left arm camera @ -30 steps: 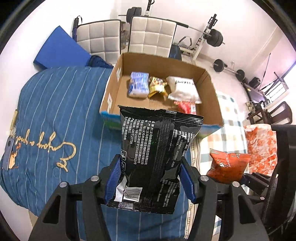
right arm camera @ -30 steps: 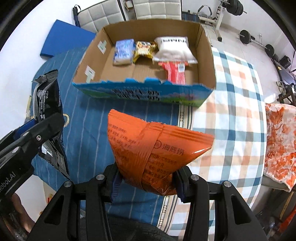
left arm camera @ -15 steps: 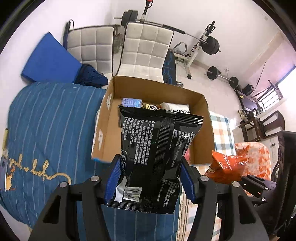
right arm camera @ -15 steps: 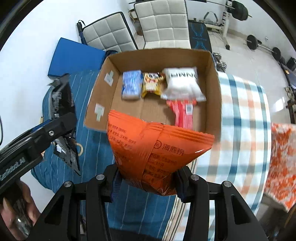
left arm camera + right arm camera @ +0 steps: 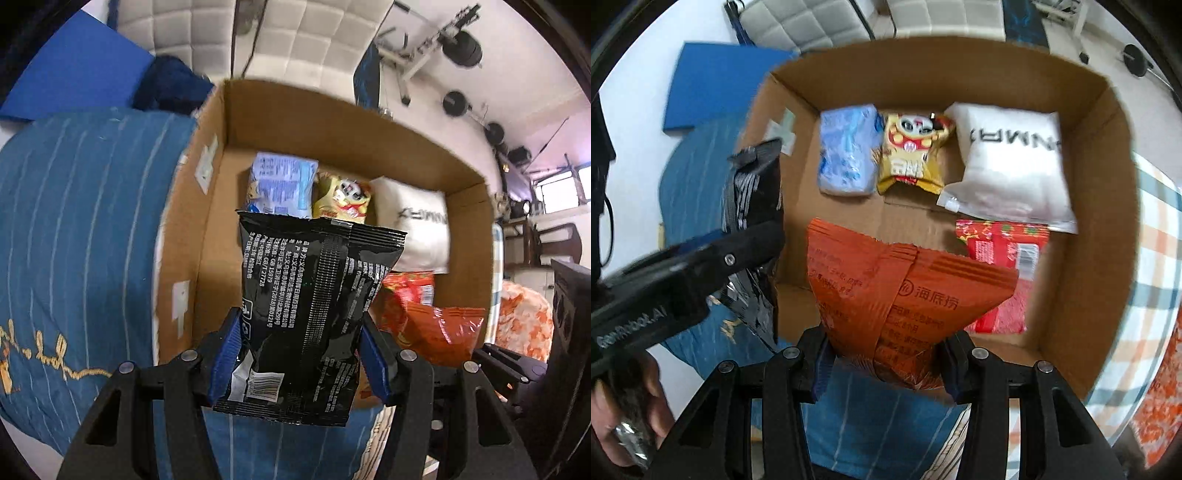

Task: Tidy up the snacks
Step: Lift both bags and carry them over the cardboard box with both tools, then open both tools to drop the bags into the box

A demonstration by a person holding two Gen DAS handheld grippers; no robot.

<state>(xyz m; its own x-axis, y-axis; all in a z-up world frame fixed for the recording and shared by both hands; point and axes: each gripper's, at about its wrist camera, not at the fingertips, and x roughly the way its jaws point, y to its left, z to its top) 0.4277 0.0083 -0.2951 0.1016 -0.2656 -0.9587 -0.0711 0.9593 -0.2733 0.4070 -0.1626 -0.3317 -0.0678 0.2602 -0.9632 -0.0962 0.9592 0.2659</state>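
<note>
Two grippers, two bags, one cardboard box (image 5: 1082,236). The left gripper (image 5: 301,354) has its blue pads clamped on the lower sides of a black snack bag (image 5: 310,295), which stands upright dead centre in the left wrist view, barcode end down. Grabbing it low like that leaves the top free to go into the box first, I'd guess. The right gripper (image 5: 886,363) is closed the same way on the bottom of an orange snack bag (image 5: 897,291), which fans out above the jaws in the lower middle of the right wrist view.

Both bags hang over the near part of the box, orange one roughly centre, black one at the left edge of that frame, over the box's left wall. Can't tell how high above the floor they are.

Inside, along the far wall at the top of the frame: a light blue pack (image 5: 846,151), a yellow pack (image 5: 912,151) and a white pouch (image 5: 1012,158) side by side in a row. A red pack (image 5: 1004,254) lies just in front of the white one. So there's bare cardboard in the front left, which looks like the obvious spot for a second row.

My read: both are about to be set down, nothing released yet. A blue striped cloth (image 5: 81,206) lies left of the box.
</note>
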